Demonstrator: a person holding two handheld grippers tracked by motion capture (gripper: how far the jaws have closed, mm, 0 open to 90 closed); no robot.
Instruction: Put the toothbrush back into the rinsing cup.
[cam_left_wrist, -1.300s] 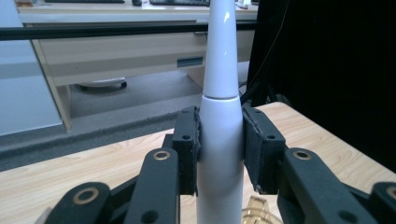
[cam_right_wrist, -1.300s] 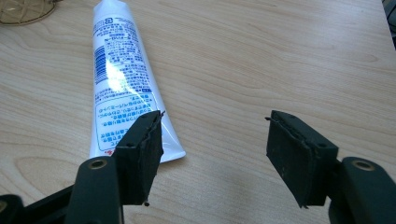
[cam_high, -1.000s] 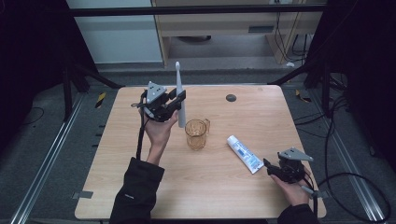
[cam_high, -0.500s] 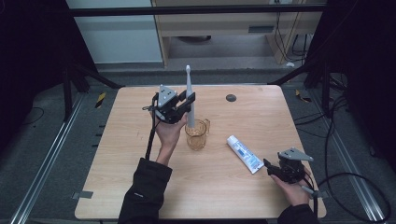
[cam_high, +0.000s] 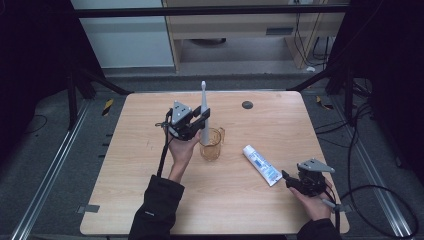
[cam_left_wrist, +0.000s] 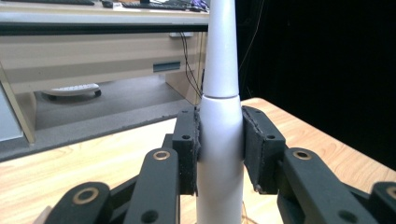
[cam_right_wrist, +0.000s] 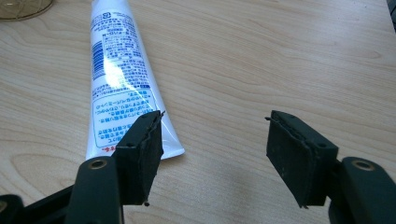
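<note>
The wooden table (cam_high: 150, 200) carries everything, and on it, just to the right of the left gripper (cam_high: 192, 125), stands a clear amber cup (cam_high: 212, 145) with a handle. The electric toothbrush (cam_high: 204, 112) stands upright, its long axis vertical, brush head pointing up and its thick lower end down inside the cup; in the left gripper view its white body (cam_left_wrist: 220, 140) rises straight between the two black pads, which clamp it from both sides at the widest part of the handle. The toothpaste tube (cam_high: 262, 164) lies flat on the table just beyond and to the left of the right gripper (cam_high: 296, 182), its long axis running away from those jaws; in the right gripper view the tube's crimped end (cam_right_wrist: 140, 140) lies beside the left jaw. The right gripper (cam_right_wrist: 215, 140) rests low near the table's right front corner, its jaws wide apart with bare wood between them. Against the earlier pictures, the left gripper has come rightward and downward, bringing the toothbrush from the table's left of the cup down into it, while the right gripper has kept its place.
</note>
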